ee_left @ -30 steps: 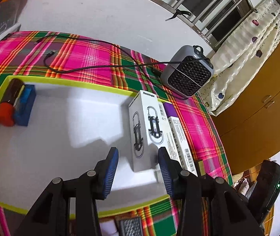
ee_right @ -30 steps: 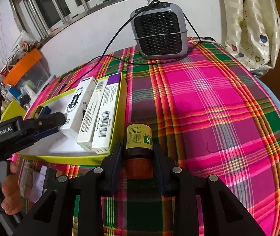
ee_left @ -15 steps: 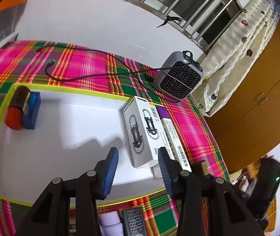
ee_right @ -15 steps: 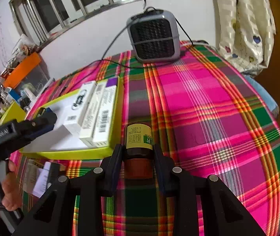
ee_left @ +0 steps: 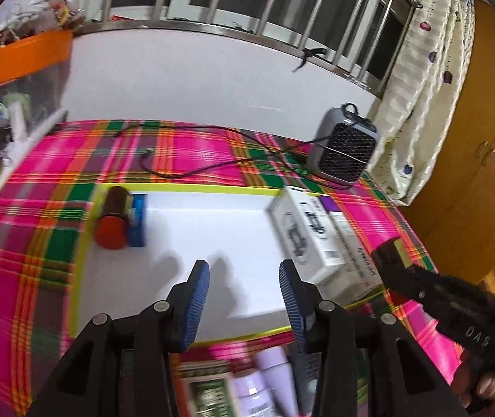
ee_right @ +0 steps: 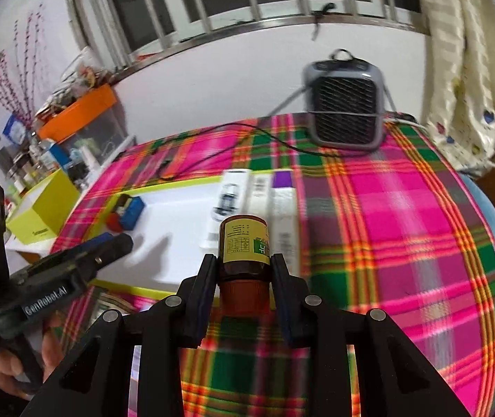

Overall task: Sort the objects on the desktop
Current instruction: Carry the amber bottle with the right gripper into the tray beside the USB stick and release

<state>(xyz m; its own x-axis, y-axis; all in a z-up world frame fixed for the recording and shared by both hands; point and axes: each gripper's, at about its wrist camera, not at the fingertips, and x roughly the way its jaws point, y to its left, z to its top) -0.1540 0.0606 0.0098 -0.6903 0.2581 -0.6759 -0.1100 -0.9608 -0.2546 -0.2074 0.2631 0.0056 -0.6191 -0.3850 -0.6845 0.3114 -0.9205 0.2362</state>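
Observation:
My right gripper [ee_right: 245,272] is shut on a brown bottle [ee_right: 245,243] with a yellow label and an orange-red cap, held above the plaid cloth near the tray's front right corner. The white tray [ee_left: 191,222] with a yellow-green rim holds another brown bottle [ee_left: 112,220] with a red cap beside a blue box [ee_left: 138,220] at its left. At its right lie a white carabiner box [ee_left: 301,231] and two long white boxes [ee_left: 349,243]. My left gripper [ee_left: 244,274] hovers open over the tray's front middle with nothing between its fingers.
A grey heater [ee_right: 346,104] with a black cable stands at the table's back right. A yellow-green box [ee_right: 44,208] and an orange bin [ee_right: 77,111] sit on the left. Lavender bottles [ee_left: 268,382] lie below the tray's front edge. A curtain hangs at the right.
My right gripper has lifted the bottle off the cloth and swung left toward the tray. My left gripper has pulled back and turned left, still open.

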